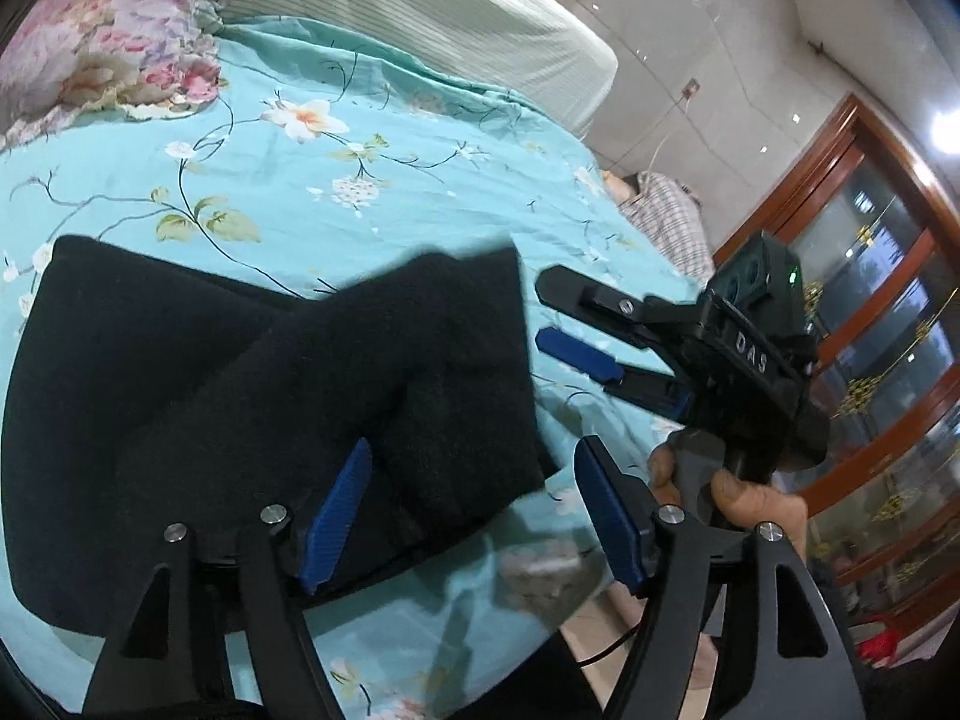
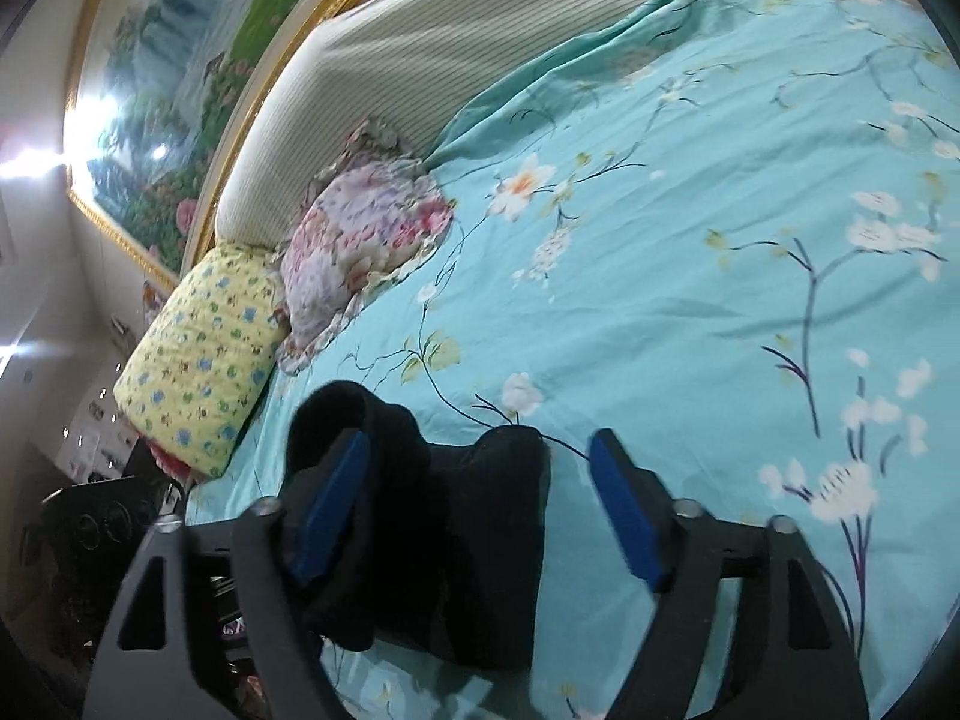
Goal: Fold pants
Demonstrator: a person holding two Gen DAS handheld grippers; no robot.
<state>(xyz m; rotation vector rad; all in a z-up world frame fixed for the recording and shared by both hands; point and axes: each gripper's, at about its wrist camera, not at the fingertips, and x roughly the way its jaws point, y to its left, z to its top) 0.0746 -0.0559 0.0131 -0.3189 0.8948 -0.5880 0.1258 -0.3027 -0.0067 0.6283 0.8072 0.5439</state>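
The black pants lie folded in a thick bundle on the turquoise floral bedspread. My left gripper is open, its blue pads spread wide over the bundle's near right corner, holding nothing. My right gripper shows in the left wrist view just right of the bundle, jaws apart. In the right wrist view the right gripper is open, with the dark bundle between and below its fingers, not pinched.
A floral pillow and a yellow pillow lie by the striped headboard. A person in a checked shirt lies at the bed's far edge. A wooden glass cabinet stands to the right of the bed.
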